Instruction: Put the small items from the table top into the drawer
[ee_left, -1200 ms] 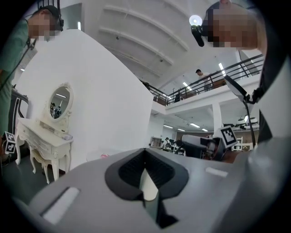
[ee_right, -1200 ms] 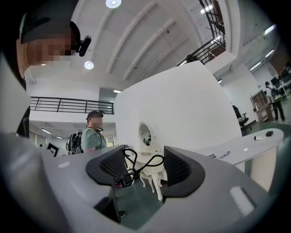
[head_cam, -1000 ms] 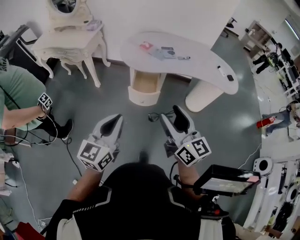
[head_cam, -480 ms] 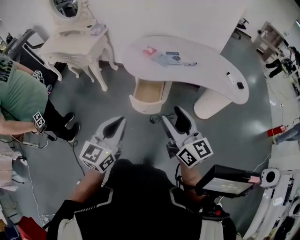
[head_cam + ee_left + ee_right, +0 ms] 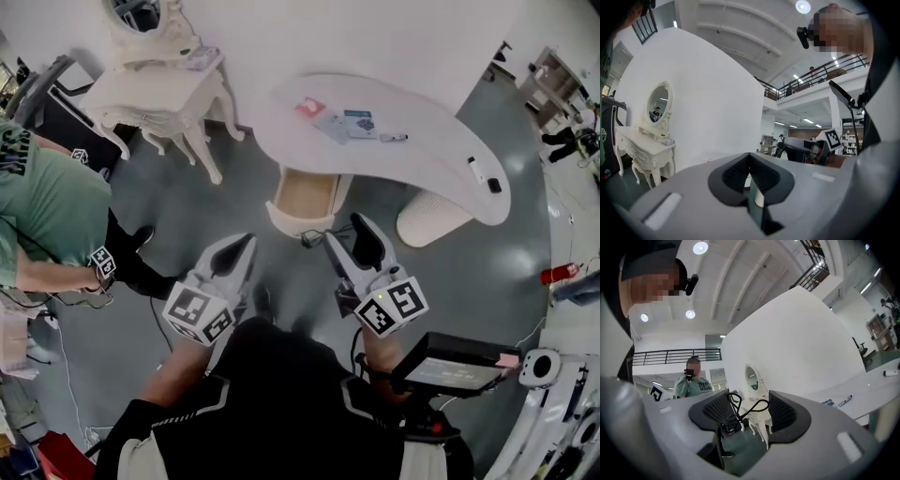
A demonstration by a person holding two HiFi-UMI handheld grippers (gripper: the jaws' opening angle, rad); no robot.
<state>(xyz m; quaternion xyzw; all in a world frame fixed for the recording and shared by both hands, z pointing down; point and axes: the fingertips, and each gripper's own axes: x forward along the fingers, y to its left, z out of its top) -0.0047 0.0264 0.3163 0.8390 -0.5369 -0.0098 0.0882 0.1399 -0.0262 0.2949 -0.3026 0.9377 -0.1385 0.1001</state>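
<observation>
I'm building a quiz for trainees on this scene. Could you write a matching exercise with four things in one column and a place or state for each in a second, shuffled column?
Things:
1. drawer
2. blue flat item
3. mirror
4. right claw

Places or states:
A. lying on the white table
B. jaws apart, nothing held
C. pulled open under the table
D. standing on the dressing table

Pairs: 1-C, 2-A, 3-D, 4-B

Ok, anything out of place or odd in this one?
One thing: a loose black cable lies looped on the grey floor right in front of the open cream drawer under the white curved table, a possible trip hazard. Nothing looks spilled or damaged.
</observation>
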